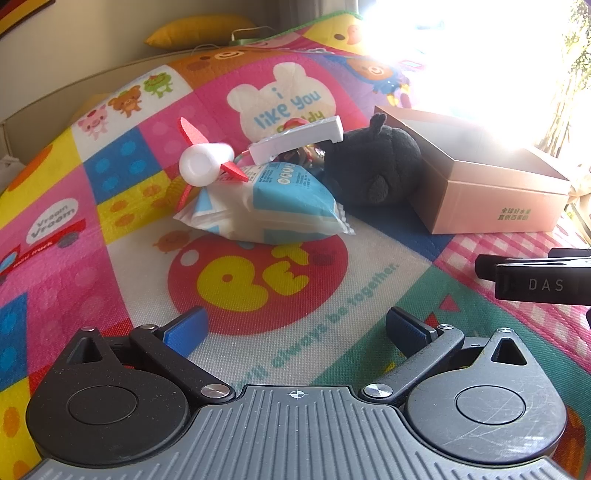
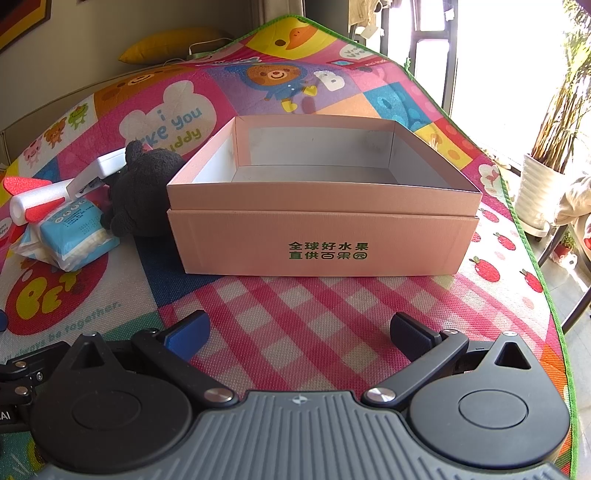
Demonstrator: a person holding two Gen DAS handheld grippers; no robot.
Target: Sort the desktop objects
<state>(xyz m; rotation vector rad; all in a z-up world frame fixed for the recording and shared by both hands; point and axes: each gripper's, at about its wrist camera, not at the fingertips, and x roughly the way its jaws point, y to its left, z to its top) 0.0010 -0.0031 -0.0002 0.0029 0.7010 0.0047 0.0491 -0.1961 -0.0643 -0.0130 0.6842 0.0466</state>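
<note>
A pile lies on the colourful play mat (image 1: pixel 110 229): a blue-and-white tissue pack (image 1: pixel 273 206), a white foam rocket with red fins (image 1: pixel 207 164) on top of it, a flat white device (image 1: pixel 299 138) and a dark plush toy (image 1: pixel 373 166). An open pink cardboard box (image 2: pixel 325 229) stands right of the pile, its inside bare. My left gripper (image 1: pixel 295 328) is open, short of the tissue pack. My right gripper (image 2: pixel 299 332) is open too, in front of the box, holding nothing. The right view also has the plush toy (image 2: pixel 144 188), rocket (image 2: pixel 33 199) and tissue pack (image 2: pixel 74 236).
The mat (image 2: pixel 295 310) ends at a green edge (image 2: pixel 532 258) on the right; beyond it stand a white planter (image 2: pixel 535 192) and a bright window. A yellow cushion (image 1: pixel 199 31) lies behind the mat. Part of the right tool (image 1: pixel 535 280) shows at the left view's right side.
</note>
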